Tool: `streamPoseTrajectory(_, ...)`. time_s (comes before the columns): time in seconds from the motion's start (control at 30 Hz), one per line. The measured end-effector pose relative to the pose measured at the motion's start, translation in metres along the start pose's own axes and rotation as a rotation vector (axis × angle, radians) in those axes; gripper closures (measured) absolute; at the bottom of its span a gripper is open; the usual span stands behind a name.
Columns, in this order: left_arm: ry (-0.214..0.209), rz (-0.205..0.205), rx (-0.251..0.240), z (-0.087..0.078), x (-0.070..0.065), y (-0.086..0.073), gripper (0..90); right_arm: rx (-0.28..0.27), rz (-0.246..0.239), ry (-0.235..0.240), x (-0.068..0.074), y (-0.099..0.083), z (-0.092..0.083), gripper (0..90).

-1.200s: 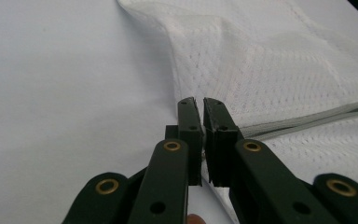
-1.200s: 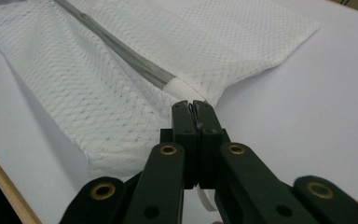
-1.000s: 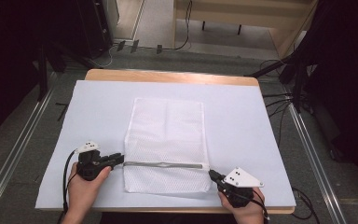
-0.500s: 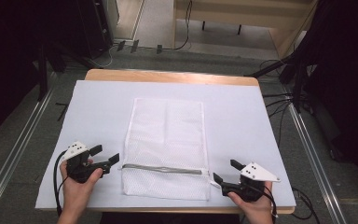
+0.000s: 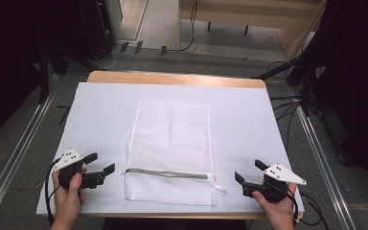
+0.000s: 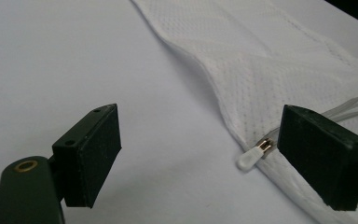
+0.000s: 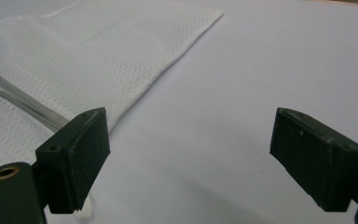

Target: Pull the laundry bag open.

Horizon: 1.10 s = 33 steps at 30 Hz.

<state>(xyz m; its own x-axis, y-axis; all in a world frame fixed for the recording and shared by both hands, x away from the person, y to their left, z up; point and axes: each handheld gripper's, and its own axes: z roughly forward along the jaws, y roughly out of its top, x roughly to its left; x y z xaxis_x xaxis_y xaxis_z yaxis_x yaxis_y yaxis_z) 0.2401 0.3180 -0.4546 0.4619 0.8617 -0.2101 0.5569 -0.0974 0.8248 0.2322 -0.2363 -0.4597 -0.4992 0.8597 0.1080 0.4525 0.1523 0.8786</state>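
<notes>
Both tongs stand spread with nothing between their pads, one at each side of a white mesh laundry bag (image 5: pixel 171 151) that lies flat on the worktop (image 5: pixel 105 112). The left tongs (image 5: pixel 101 168) sit near the left front of the white sheet, held in the person's left hand (image 5: pixel 69 191), pointing right toward the bag's near left corner and just apart from it. Their jaws have just been opening, and the gap holds only bare sheet. In the left gripper view the left tongs (image 6: pixel 200 154) frame the bag's edge (image 6: pixel 261 74), with the small white zip pull (image 6: pixel 254 156) lying on the sheet just beside the right-hand pad.

The right tongs (image 5: pixel 247 173) are near the right front of the worktop, held in the right hand (image 5: pixel 278 206) and pointing left toward the bag, clearly apart from its right edge. These jaws too have just been opening, with nothing caught in them. In the right gripper view the right tongs (image 7: pixel 186 154) look over plain white sheet, the bag (image 7: pixel 98 51) lying off to the left behind the left-hand pad.

A grey zip line (image 5: pixel 165 173) runs across the bag close to its near end. The bag's long sides run from near to far, roughly in the middle of the sheet.
</notes>
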Motion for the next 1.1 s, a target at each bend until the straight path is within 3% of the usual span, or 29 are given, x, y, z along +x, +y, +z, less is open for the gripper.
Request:
streamPoseTrajectory(0.33,0.048,0.025,-0.022,-0.004,0.006,-0.001,10.5,0.0,0.046,-0.058,-0.026,-0.005,-0.007,12.4)
streamPoseTrajectory(0.77,0.071,0.048,-0.025,-0.005,0.008,-0.001,10.3,-0.006,0.09,-0.137,-0.054,-0.012,-0.016,13.6)
streamPoseTrajectory(0.8,0.071,0.052,-0.022,-0.004,0.007,-0.001,10.3,-0.016,0.089,-0.15,-0.055,-0.013,-0.017,14.1)
streamPoseTrajectory(0.83,0.076,0.056,-0.023,-0.005,0.007,-0.001,10.3,-0.04,0.102,-0.196,-0.061,-0.015,-0.02,14.3)
streamPoseTrajectory(0.9,0.079,0.059,-0.024,-0.005,0.007,-0.001,10.3,-0.047,0.106,-0.207,-0.063,-0.016,-0.021,14.3)
streamPoseTrajectory(1.03,0.083,0.066,-0.031,-0.006,0.008,-0.001,10.1,-0.064,0.181,-0.227,-0.077,-0.024,-0.024,14.6)
streamPoseTrajectory(1.1,0.083,0.066,-0.032,-0.006,0.008,-0.001,10.1,-0.062,0.194,-0.225,-0.078,-0.026,-0.024,14.6)
